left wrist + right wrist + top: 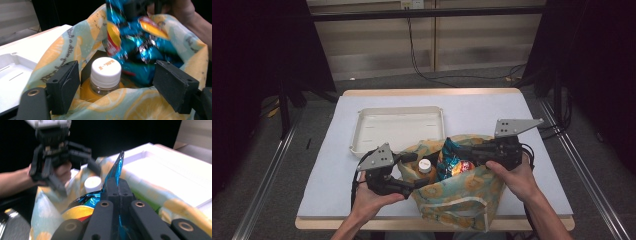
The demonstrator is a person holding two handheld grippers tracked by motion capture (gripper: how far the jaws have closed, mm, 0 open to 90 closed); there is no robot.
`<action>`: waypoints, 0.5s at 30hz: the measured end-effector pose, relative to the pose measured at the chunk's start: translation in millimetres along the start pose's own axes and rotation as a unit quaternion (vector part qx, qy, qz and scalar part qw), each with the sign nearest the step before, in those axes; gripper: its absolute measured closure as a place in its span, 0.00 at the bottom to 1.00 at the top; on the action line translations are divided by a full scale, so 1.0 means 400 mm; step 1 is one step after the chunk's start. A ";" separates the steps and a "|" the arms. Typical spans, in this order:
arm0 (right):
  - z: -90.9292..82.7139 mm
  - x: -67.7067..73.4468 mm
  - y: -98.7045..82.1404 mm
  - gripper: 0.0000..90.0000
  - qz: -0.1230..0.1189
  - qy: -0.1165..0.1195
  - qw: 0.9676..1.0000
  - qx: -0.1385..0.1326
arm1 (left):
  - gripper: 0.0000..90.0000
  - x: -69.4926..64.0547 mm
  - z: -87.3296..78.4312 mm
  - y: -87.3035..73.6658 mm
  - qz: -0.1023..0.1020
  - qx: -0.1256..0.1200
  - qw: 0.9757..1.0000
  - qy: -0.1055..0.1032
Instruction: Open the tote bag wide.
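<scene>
A cloth bag [462, 195] printed with lemon slices stands open at the table's near edge. Inside it stands an orange juice bottle [425, 166] with a white cap [106, 71], upright. A shiny blue snack packet [452, 162] hangs beside the bottle, partly lifted above the bag's mouth. My right gripper [456, 149] is shut on the packet's top edge [119, 170]. My left gripper [409, 172] is at the bag's left rim with its jaws wide apart, one on each side of the bottle [100, 90], touching neither it nor the packet [132, 47].
A white empty tray [397, 127] lies just behind the bag, towards the table's middle. The pale table top [337, 165] has free room to the left, right and far side. Dark curtains and metal rails flank the table.
</scene>
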State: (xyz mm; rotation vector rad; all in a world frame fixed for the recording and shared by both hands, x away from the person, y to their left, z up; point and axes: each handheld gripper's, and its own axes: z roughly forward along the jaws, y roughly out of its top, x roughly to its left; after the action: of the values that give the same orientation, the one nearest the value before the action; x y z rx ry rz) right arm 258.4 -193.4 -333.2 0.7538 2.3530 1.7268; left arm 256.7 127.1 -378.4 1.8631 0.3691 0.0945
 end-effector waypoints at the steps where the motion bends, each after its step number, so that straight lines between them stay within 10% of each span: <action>1: -0.003 -0.002 0.003 1.00 0.001 -0.003 1.000 -0.006 | 0.23 -0.003 0.002 -0.002 0.003 0.003 1.000 0.000; 15: -0.017 -0.027 0.044 1.00 0.027 -0.045 0.997 -0.049 | 0.20 -0.023 0.001 -0.014 0.014 0.010 1.000 -0.009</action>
State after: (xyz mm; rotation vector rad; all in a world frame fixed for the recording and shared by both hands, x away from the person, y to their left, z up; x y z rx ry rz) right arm 270.8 -200.4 -316.9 0.8681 2.1923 1.7741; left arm 246.6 125.7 -382.7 1.8883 0.3325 0.0927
